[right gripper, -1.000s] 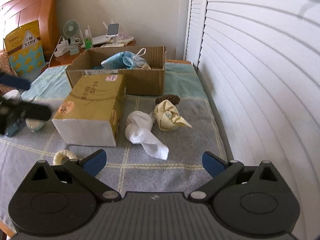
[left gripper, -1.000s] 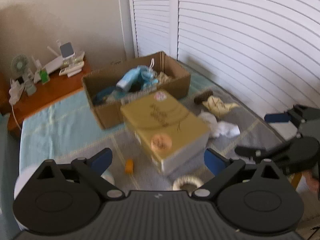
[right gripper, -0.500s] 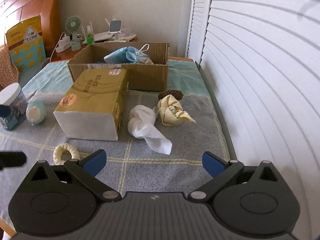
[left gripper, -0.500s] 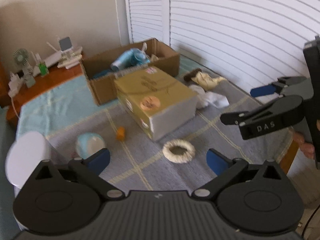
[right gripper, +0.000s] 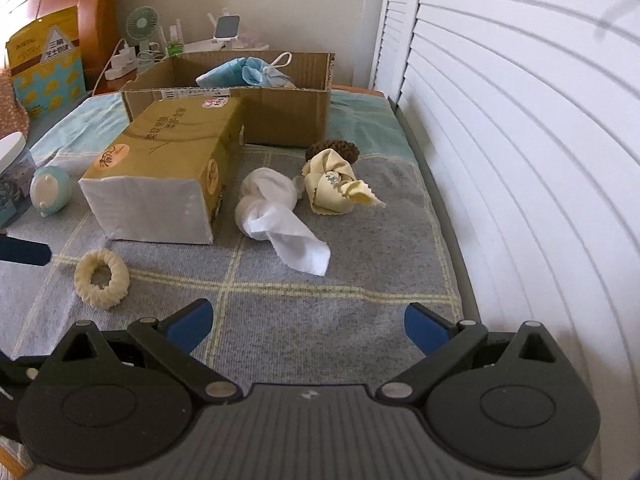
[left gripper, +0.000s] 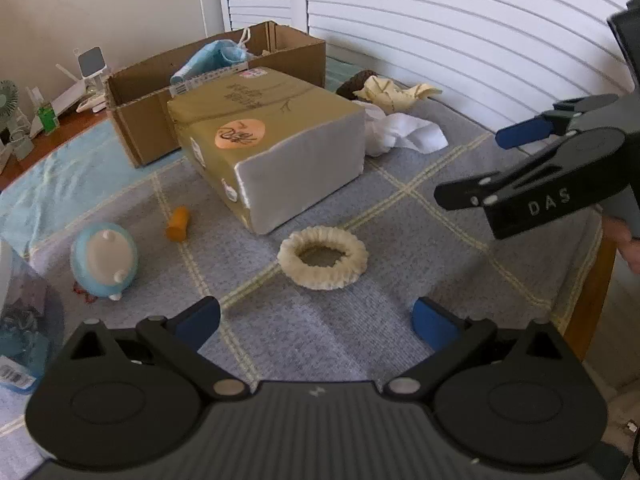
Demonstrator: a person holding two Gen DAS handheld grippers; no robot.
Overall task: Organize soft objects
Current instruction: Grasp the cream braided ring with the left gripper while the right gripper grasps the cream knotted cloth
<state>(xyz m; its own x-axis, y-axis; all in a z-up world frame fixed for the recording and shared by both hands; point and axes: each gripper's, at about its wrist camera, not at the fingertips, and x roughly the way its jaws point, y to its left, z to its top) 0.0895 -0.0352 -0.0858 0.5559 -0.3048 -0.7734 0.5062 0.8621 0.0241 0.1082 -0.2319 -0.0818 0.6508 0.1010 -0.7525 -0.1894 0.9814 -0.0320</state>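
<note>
A cream scrunchie ring (left gripper: 323,258) lies on the grey checked blanket, just ahead of my open left gripper (left gripper: 316,320), which holds nothing. A knotted white cloth (right gripper: 276,216) and a crumpled yellow cloth (right gripper: 332,188) lie further on, ahead of my open, empty right gripper (right gripper: 308,322). A brown fuzzy object (right gripper: 332,149) sits behind the yellow cloth. The open cardboard box (right gripper: 288,116) at the back holds a blue cloth (right gripper: 240,72). In the left wrist view the right gripper (left gripper: 488,166) hovers at the right, its fingers apart.
A gold tissue pack (left gripper: 264,132) lies in front of the box. A blue round toy (left gripper: 103,260) and a small orange cylinder (left gripper: 178,224) sit to the left, with a clear jar (right gripper: 12,176) beyond. White louvred doors (right gripper: 520,120) run along the right; the blanket edge (left gripper: 592,264) is near.
The left gripper has pulled back and dropped, so the scrunchie now lies centred just ahead of it. The right gripper has moved only slightly. Both stay open.
</note>
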